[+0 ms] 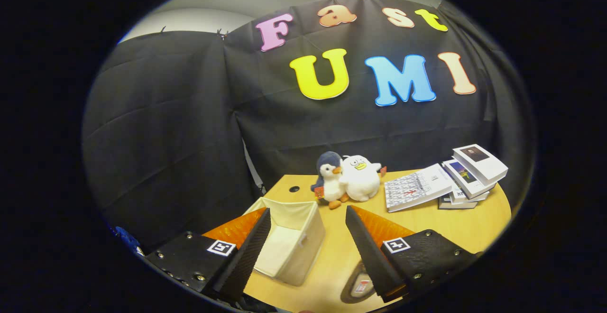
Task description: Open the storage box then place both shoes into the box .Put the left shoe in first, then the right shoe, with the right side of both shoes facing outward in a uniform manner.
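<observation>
Gripper: the gripper [308, 218] hangs above the wooden table [455, 223], fingers spread wide apart, holding nothing.
Storage box: the cream fabric storage box [294, 242] stands open-topped on the near left of the table, partly behind the left finger.
Shoe: a shoe [359, 287] peeks out near the right finger, mostly hidden.
Far side: a plush penguin [328, 180] touches a white plush duck [360, 178].
Right: an open booklet [415, 187] lies beside stacked books [472, 173].

Beyond the claw, a blue-and-white plush penguin [329, 180] stands touching a white plush duck [361, 177] at the far side of the wooden worktop [455, 225]. To their right lie an open booklet [416, 187] and stacked books [472, 174].
</observation>
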